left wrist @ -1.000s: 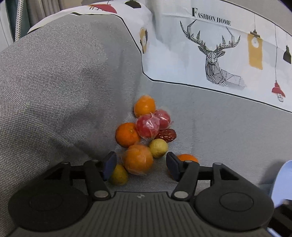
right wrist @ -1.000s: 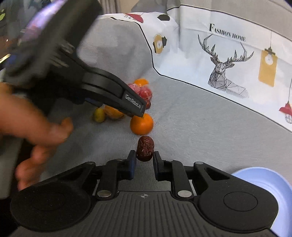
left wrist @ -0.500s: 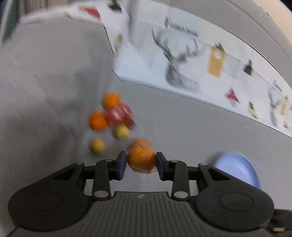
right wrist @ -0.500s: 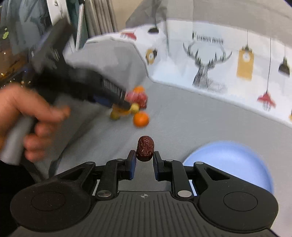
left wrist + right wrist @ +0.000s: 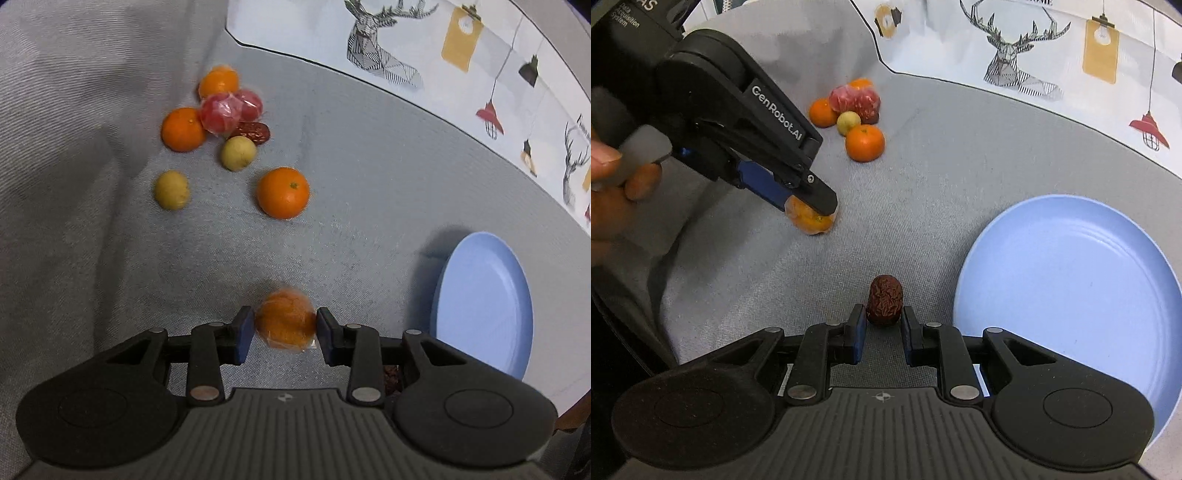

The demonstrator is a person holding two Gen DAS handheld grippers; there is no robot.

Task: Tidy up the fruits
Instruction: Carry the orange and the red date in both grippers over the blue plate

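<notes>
My left gripper (image 5: 284,328) is shut on a plastic-wrapped orange (image 5: 286,319) and holds it above the grey sofa seat; the orange also shows in the right wrist view (image 5: 812,221). My right gripper (image 5: 882,317) is shut on a wrinkled red date (image 5: 885,304), just left of the blue plate (image 5: 1071,295). The plate is bare and lies at the right in the left wrist view (image 5: 487,306). Loose fruit lies farther back: a bare orange (image 5: 282,192), two yellow-green fruits (image 5: 171,190), another orange (image 5: 183,129), wrapped red fruits (image 5: 221,112), a date (image 5: 253,131).
The sofa backrest carries a white printed cover with a deer (image 5: 380,55). A grey cushion (image 5: 74,92) rises at the left behind the fruit pile. The person's hand (image 5: 605,192) holds the left gripper at the left of the right wrist view.
My left gripper closed on the wrapped orange, lifted it out of the pile and drew back toward the plate. My right gripper, still holding the date, moved closer to the plate.
</notes>
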